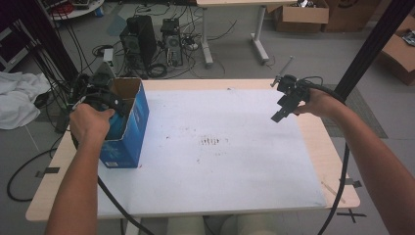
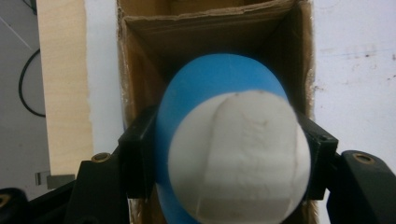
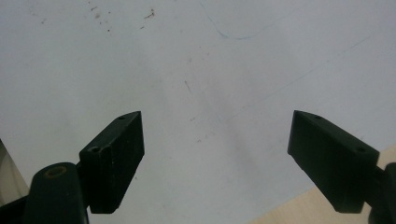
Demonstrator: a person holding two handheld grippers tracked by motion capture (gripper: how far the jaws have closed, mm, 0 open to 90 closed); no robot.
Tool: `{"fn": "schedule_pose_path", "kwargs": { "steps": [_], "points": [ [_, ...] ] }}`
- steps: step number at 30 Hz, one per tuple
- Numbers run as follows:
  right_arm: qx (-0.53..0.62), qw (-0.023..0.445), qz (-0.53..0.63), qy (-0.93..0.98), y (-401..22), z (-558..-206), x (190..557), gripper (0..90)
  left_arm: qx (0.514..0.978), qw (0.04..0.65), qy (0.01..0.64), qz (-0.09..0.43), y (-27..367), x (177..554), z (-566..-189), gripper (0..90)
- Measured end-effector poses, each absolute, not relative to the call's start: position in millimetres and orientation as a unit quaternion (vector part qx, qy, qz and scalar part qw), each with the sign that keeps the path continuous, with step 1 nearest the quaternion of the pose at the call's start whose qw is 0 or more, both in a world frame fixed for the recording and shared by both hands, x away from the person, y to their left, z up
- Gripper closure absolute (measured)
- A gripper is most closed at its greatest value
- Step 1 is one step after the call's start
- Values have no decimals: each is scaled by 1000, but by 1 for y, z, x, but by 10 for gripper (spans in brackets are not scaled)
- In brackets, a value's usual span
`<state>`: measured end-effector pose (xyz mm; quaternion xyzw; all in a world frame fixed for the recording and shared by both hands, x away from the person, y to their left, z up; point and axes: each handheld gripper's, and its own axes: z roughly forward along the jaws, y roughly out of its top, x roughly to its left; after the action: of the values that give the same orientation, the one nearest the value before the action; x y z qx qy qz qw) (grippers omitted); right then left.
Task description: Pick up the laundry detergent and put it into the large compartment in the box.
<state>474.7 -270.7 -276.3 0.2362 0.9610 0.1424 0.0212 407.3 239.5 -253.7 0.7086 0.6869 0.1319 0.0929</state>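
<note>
An open-topped blue cardboard box (image 1: 128,128) stands on the left part of the white mat (image 1: 220,161). My left gripper (image 1: 113,104) reaches down into the box's mouth. In the left gripper view the left gripper (image 2: 228,156) is shut on a rounded blue object with a white end (image 2: 215,84), and the pads press on both of its sides. The box's brown inner walls (image 2: 205,37) surround it. My right gripper (image 1: 280,113) hovers over the mat's far right. In the right gripper view the right gripper (image 3: 219,154) is open, with bare mat between the jaws.
The mat carries small dark stains (image 1: 211,141) near its middle. Wooden table edge (image 1: 328,147) borders the mat on the right. Behind the table are computer towers (image 1: 142,41), cables and cardboard boxes (image 1: 301,17). A black post (image 1: 372,46) rises at the right.
</note>
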Motion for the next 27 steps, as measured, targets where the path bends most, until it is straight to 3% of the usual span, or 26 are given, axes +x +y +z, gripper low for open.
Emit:
{"fn": "schedule_pose_path", "kwargs": {
  "steps": [11, 27],
  "points": [
    [238, 20, 143, 960, -271, -278, 475, 187, 716, 80, 683, 116, 239, 410, -279, 379],
    [237, 18, 143, 961, -268, -280, 475, 188, 715, 76, 687, 105, 240, 411, -279, 372]
  ]
}}
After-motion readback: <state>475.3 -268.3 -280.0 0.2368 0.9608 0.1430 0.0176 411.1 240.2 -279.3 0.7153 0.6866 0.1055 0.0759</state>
